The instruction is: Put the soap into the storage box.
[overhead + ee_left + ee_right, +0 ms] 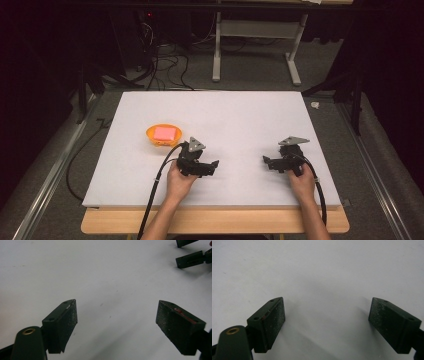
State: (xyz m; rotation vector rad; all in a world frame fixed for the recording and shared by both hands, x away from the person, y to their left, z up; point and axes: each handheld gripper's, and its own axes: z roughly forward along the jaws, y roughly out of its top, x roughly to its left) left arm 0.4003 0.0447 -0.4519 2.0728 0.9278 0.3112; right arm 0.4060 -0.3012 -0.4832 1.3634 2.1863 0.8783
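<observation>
One orange bowl (163, 136) holding one pink block (166, 133); two grippers, left (116, 315) and right (327, 315), nearer the person than the bowl, jaws released, empty.

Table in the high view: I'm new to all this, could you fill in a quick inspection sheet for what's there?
Surface: white board on a wooden table, clean.
Job's things: orange bowl with a pink block inside, left of centre.
Clutter: nothing seen on the board.
Grippers: left gripper and right gripper, fingers apart, holding nothing.
Cables: one black cable trails from each gripper towards the person; loose floor cables behind the table.
Surroundings: dark room, white desk frame behind.
</observation>
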